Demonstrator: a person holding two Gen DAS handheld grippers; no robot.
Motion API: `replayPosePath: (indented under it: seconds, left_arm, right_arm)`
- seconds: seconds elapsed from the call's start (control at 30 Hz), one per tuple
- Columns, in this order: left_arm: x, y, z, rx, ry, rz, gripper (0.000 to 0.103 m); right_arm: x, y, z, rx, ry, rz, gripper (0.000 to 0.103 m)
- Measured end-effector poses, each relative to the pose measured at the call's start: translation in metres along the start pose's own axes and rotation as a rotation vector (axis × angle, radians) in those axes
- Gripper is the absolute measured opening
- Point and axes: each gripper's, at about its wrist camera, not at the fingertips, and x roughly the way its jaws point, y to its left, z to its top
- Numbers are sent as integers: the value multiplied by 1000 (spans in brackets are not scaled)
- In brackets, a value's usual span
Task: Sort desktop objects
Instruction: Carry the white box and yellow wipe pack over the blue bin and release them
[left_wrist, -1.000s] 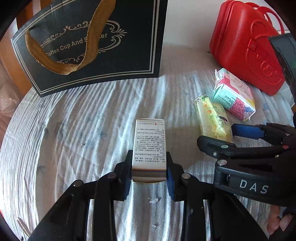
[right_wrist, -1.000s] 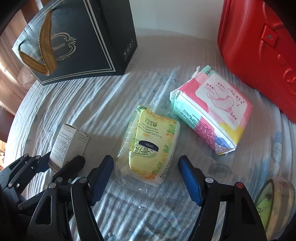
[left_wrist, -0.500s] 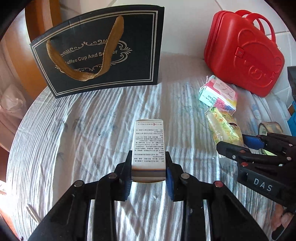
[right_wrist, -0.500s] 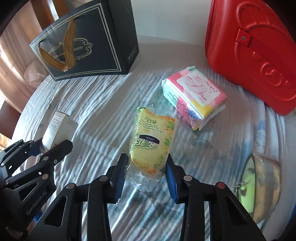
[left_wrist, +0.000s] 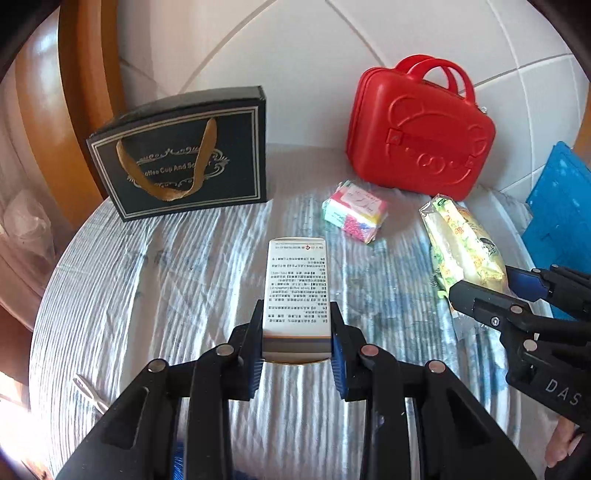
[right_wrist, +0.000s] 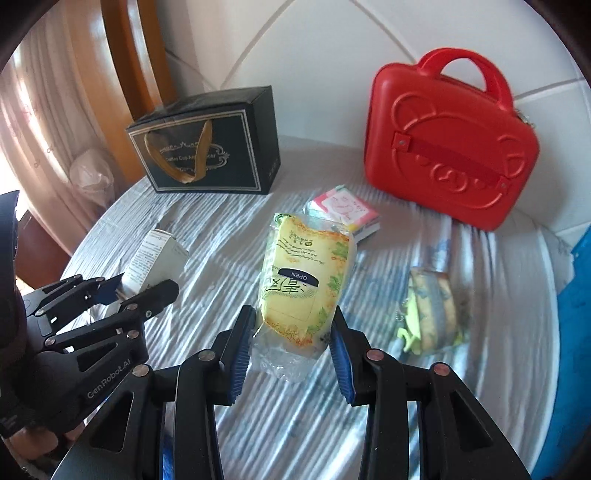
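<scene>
Two grips look risky: left gripper (left_wrist: 296, 345) clamps the white printed carton (left_wrist: 297, 291) low; right gripper (right_wrist: 291, 350) pinches the yellow wipes pouch (right_wrist: 304, 275) by its slack clear end, above the counter (right_wrist: 229, 236), red case (right_wrist: 448, 147) at one o'clock.

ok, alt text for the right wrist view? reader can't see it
The right gripper is shut on a yellow wet-wipe pack, held above a round table's striped cloth. At left, the left gripper holds a white printed box. Behind stand a black gift bag and a red case, with a pink tissue pack in front.
</scene>
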Motion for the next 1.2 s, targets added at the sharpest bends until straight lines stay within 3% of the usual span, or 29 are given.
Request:
replayPosePath:
  seconds: [0.27,0.5,0.9,1.2]
  left_arm:
    - [-56,-79,10,136,-90,-115,29]
    - [-90,-166,4,239,-122,-219,29]
    - [-177,-362,-1,419,-253,-436,29]
    - [-213,-505,-21,490,-260,-527,29]
  right_arm:
    - [-103,-38,-30,89,-153,-143,39]
    - [-186,-87,-73,186,-249,-264,39]
    - [-314,-195,-154,343,-378,-441,39]
    - [-390,-300,-211,442,-424,-554,39]
